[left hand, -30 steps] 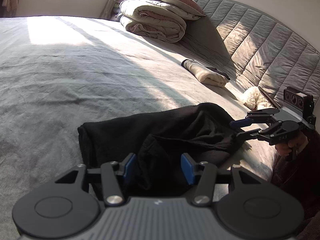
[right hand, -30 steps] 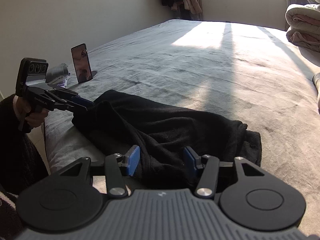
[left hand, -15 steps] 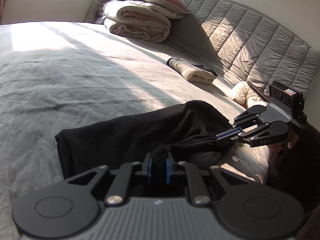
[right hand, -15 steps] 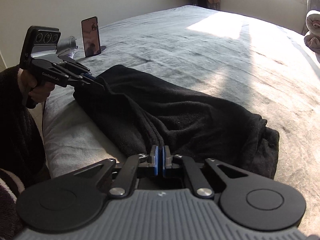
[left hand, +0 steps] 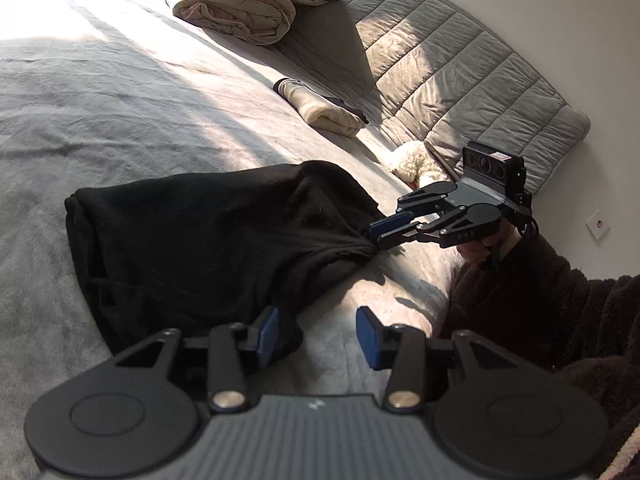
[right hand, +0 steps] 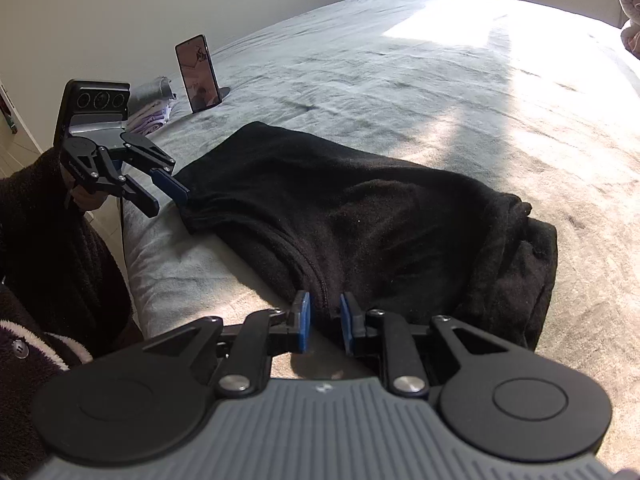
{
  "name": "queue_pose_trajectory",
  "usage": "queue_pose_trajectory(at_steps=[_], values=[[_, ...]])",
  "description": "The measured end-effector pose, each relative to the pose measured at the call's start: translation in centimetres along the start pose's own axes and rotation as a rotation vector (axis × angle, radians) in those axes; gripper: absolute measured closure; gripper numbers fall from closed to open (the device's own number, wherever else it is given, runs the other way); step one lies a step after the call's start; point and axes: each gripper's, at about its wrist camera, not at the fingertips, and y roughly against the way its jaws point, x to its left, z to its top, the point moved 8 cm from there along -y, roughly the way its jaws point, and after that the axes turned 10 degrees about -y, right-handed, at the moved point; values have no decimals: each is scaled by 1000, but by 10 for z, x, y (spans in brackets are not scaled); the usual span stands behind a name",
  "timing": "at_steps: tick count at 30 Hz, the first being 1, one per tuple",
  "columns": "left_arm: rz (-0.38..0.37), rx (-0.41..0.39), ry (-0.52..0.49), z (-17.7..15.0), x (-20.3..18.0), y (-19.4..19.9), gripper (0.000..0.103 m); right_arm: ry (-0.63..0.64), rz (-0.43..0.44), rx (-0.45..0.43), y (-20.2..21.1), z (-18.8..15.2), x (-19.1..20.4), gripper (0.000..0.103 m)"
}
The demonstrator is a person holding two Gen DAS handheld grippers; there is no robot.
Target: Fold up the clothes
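Half a second earlier both pairs of jaws were pinched together on the near edge of the black garment (left hand: 208,240); now both are opening and neither presses the cloth. The left gripper (left hand: 316,334) has its blue pads well apart, the left pad touching the garment's near corner, the right pad over bare bed. The right gripper (right hand: 324,322) has a narrower gap, with the garment's seamed edge lying between the pads but not squeezed. Since the earlier frames the garment lies flatter.

There is one black garment, spread in a loose bundle along the near side of the grey bed (left hand: 120,92), and two grippers, each held by a hand in a dark fleecy sleeve (left hand: 560,300). Elsewhere on the bed: one folded duvet (left hand: 236,4), one rolled cream cloth (left hand: 320,108), one white plush thing (left hand: 414,162) by the quilted headboard (left hand: 460,60), and one phone (right hand: 199,73) standing upright.
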Motion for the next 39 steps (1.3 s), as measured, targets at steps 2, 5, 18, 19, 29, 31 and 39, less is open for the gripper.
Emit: queue_pose_trajectory(at_steps=[2, 5, 18, 19, 29, 31, 39], values=[[69, -47, 41, 6, 13, 12, 54, -62, -11, -76, 12, 11, -11, 52], [204, -117, 128, 12, 37, 26, 54, -206, -68, -173, 23, 25, -39, 52], [437, -209, 399, 22, 97, 28, 65, -899, 88, -291, 14, 33, -130, 52], [444, -198, 398, 22, 97, 26, 66, -914, 94, -280, 11, 32, -131, 52], [651, -143, 236, 22, 90, 2, 96, -776, -12, -346, 2, 43, -114, 96], [689, -134, 201, 24, 90, 0, 96, -720, -53, -393, 11, 48, -109, 97], [813, -152, 108, 34, 76, 9, 77, -565, -302, -321, 0, 38, -109, 88]])
